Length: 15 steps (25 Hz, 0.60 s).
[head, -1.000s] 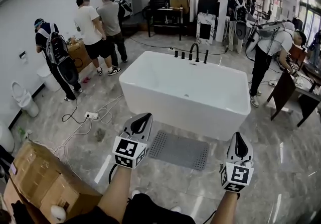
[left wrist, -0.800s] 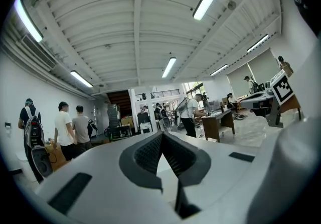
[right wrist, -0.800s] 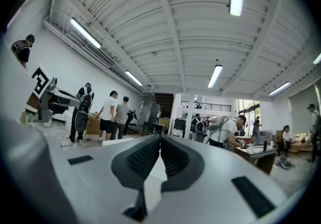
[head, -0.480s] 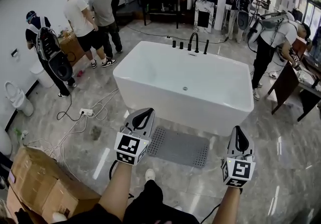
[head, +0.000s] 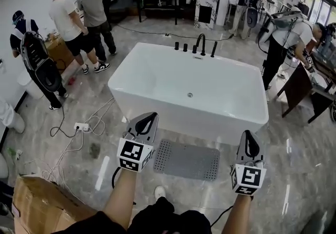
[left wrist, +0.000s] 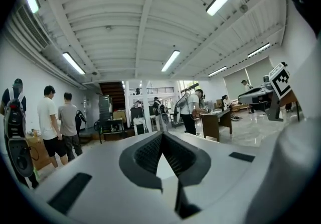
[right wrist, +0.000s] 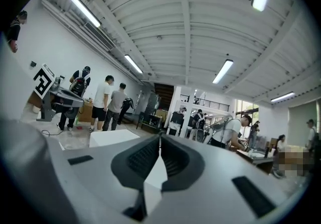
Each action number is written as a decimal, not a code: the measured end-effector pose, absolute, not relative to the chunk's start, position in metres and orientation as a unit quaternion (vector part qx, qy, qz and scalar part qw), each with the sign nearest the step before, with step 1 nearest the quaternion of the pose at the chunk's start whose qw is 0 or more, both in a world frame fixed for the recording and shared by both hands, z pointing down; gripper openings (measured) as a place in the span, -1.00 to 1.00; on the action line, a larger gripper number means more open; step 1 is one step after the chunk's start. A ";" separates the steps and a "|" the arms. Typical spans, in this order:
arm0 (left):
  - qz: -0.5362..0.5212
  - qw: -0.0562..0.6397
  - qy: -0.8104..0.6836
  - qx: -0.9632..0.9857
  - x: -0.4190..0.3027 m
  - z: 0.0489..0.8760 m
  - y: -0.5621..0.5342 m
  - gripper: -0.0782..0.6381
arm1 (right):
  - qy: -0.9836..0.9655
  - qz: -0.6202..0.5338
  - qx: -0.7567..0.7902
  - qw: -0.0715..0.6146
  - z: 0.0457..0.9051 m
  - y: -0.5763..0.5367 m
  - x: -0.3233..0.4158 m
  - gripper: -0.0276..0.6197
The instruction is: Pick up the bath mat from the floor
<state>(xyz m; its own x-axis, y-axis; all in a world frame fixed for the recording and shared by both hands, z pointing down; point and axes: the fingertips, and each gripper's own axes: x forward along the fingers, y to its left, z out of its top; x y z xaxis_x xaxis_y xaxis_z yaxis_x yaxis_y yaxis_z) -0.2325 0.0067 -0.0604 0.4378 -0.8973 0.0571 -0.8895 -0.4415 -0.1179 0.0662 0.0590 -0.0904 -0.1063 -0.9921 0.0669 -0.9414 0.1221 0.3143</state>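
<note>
A grey perforated bath mat [head: 186, 160] lies flat on the marble floor against the near side of the white bathtub [head: 189, 91]. My left gripper [head: 149, 118] is held level above the mat's left end, jaws shut and empty [left wrist: 161, 135]. My right gripper [head: 250, 138] hovers level beyond the mat's right end, also shut with nothing in it [right wrist: 160, 136]. Neither gripper touches the mat. Both gripper views look out across the room, not at the floor.
Several people stand at the back left [head: 67, 23] and right [head: 283, 44]. A power strip with white cables [head: 81, 127] lies on the floor at left. A cardboard box [head: 44, 209] sits at the near left. A dark table [head: 310, 96] stands at the right.
I have stepped closer to the tub: the bathtub and mat now lie nearer and larger in the head view, and the cardboard box has slid toward the lower left. Both grippers stay shut.
</note>
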 end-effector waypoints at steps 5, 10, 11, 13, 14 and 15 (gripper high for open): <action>-0.074 0.019 0.511 -0.856 -0.222 -0.038 -0.026 -0.76 | -0.728 -0.080 0.664 0.152 -0.072 0.034 0.076 -0.84; -0.085 0.026 0.507 -0.858 -0.188 -0.040 -0.057 -0.76 | -0.724 -0.071 0.669 0.154 -0.065 0.005 0.114 -0.84; -0.087 0.028 0.507 -0.857 -0.181 -0.041 -0.062 -0.76 | -0.726 -0.070 0.667 0.153 -0.065 -0.001 0.120 -0.84; -0.091 0.031 0.511 -0.854 -0.169 -0.044 -0.066 -0.76 | -0.731 -0.068 0.663 0.145 -0.065 -0.010 0.132 -0.84; -0.092 0.033 0.513 -0.853 -0.164 -0.046 -0.068 -0.76 | -0.734 -0.066 0.662 0.140 -0.066 -0.014 0.138 -0.84; -0.092 0.035 0.517 -0.850 -0.159 -0.049 -0.070 -0.76 | -0.736 -0.065 0.660 0.135 -0.066 -0.019 0.144 -0.84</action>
<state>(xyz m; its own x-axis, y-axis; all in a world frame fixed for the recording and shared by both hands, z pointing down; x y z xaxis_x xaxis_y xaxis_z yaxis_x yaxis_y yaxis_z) -0.1586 -0.0704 -0.0492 0.4481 -0.8859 0.1200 -0.8728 -0.4626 -0.1557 0.1435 -0.0188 -0.0665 -0.0932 -0.9893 0.1125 -0.9540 0.1211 0.2743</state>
